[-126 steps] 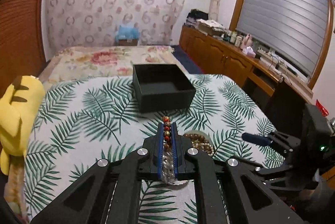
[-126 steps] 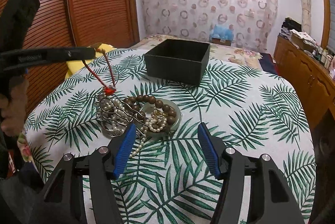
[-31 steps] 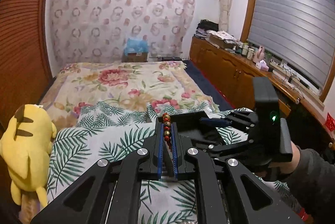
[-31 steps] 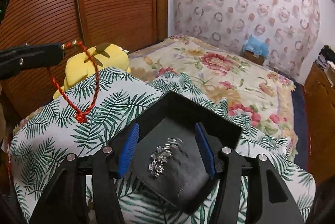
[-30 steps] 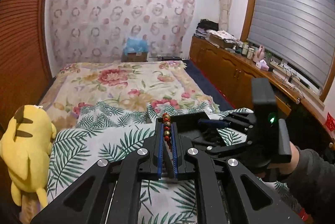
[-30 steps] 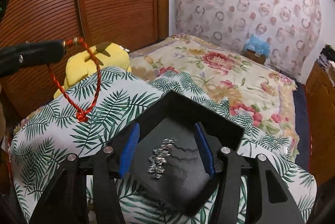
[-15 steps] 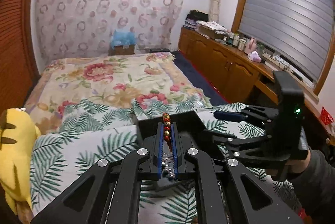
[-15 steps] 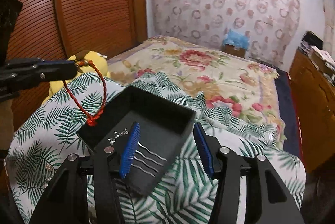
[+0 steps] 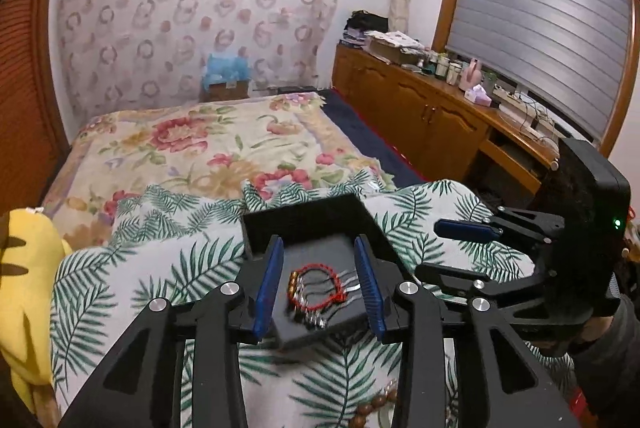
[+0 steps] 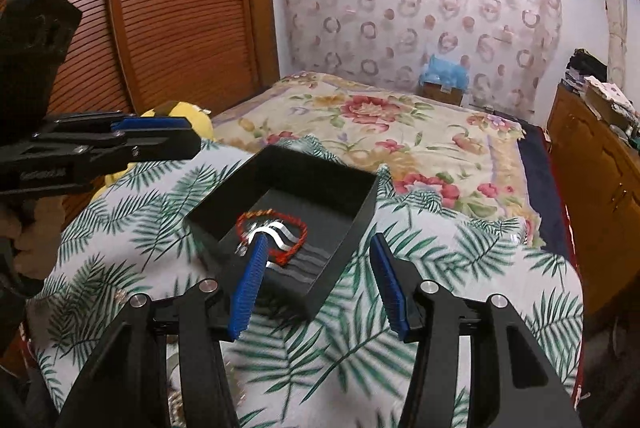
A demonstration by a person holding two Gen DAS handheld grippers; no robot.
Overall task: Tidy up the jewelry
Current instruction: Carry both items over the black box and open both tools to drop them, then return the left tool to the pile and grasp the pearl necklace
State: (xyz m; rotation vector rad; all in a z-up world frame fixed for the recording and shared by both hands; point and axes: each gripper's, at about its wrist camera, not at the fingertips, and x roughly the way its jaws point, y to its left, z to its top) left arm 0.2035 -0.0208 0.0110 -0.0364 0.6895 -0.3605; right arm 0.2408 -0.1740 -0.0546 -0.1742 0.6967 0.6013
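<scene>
Left claw (image 9: 320,284) wide apart and empty, right claw (image 10: 320,284) likewise, red cord bracelet (image 9: 318,288) in black box (image 9: 304,218)

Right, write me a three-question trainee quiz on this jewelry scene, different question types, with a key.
1. True or false: the red cord bracelet lies inside the black box.
2. Multiple choice: how do the left tool and right tool stand? A) both open and empty B) left shut on the bracelet C) right shut on the box
3. Fill in: at the bottom edge of the left wrist view, on the leaf-print cloth, lies a string of brown ____.

Key: 1 true; 2 A; 3 beads
</scene>
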